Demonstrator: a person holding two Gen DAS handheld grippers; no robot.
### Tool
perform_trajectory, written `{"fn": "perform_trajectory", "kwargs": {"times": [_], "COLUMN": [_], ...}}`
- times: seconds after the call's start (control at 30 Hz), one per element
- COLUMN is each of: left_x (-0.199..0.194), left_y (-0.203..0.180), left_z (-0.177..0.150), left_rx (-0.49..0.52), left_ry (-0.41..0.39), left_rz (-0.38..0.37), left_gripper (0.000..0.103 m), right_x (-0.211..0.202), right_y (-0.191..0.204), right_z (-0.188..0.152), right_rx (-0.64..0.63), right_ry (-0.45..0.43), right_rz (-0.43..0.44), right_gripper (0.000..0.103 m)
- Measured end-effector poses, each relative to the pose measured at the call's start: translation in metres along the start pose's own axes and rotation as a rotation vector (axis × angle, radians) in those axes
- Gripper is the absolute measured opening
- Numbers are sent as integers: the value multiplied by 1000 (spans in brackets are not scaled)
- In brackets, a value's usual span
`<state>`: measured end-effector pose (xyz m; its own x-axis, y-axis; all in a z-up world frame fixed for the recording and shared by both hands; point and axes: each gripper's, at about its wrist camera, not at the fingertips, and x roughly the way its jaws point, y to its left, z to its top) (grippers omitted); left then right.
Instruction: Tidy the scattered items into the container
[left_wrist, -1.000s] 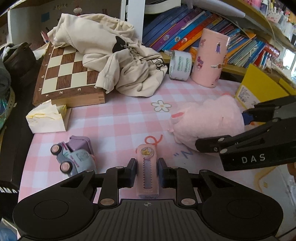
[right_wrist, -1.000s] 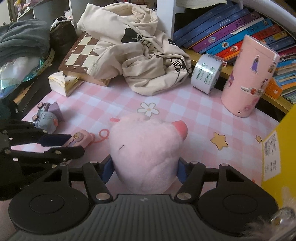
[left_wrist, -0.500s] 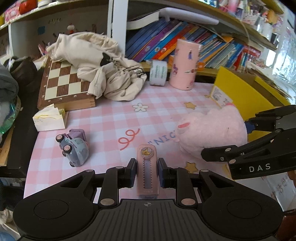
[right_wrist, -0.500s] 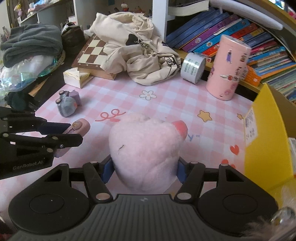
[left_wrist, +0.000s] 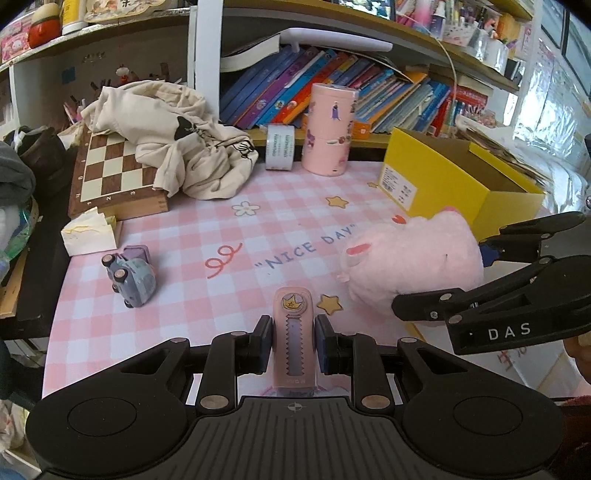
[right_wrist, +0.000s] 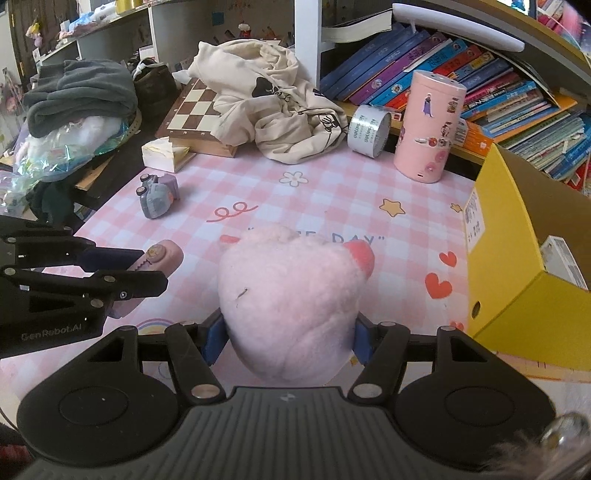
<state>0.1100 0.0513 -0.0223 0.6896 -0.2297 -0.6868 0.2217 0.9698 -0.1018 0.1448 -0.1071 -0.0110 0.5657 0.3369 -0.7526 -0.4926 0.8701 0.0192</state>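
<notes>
My left gripper (left_wrist: 293, 341) is shut on a small pink correction-tape dispenser (left_wrist: 293, 332) and holds it above the pink checked mat (left_wrist: 221, 236); it also shows in the right wrist view (right_wrist: 162, 256). My right gripper (right_wrist: 286, 339) is shut on a pink plush toy (right_wrist: 291, 299), lifted above the mat; the plush also shows in the left wrist view (left_wrist: 413, 258). The open yellow box (left_wrist: 443, 181) stands at the right (right_wrist: 517, 258), with a small white box (right_wrist: 561, 254) inside. A grey-purple toy car (left_wrist: 131, 275) lies on its side at the mat's left (right_wrist: 157, 195).
A chessboard (left_wrist: 110, 173) with a cream garment (left_wrist: 173, 147) on it stands at the back left. A tape roll (left_wrist: 279, 147) and a pink cylinder (left_wrist: 330, 129) stand before a shelf of books (left_wrist: 369, 92). A tissue box (left_wrist: 88, 236) sits left.
Both grippers have risen and pulled back from the mat with their objects held. The views widen, and the yellow box comes fully into sight at the right.
</notes>
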Motion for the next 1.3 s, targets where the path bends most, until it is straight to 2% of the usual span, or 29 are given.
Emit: {"fn": "perform_trajectory", "kwargs": {"times": [0.5,0.8,1.03,1.3], "left_x": [-4,-1,3,9], "left_y": [-33,-59,-78,-110], "left_z": [-3,0,5,7], "left_rx": [52,127,151,167], "left_ry": [4,6,5,21], "left_rz": [-78,-140,-157,-166], "left_gripper": [23,23,23,23], "right_x": [-38,-52,-60,-72], "right_y": [-28,-46,-54,-80], "right_z": [-35,-49,-56,-70], "right_rx": [77,134,117,137], "right_ry": [0,-4,-15,-10], "right_rz": [-76,-120,-119,-118], "right_gripper": [63,63,63,63]}}
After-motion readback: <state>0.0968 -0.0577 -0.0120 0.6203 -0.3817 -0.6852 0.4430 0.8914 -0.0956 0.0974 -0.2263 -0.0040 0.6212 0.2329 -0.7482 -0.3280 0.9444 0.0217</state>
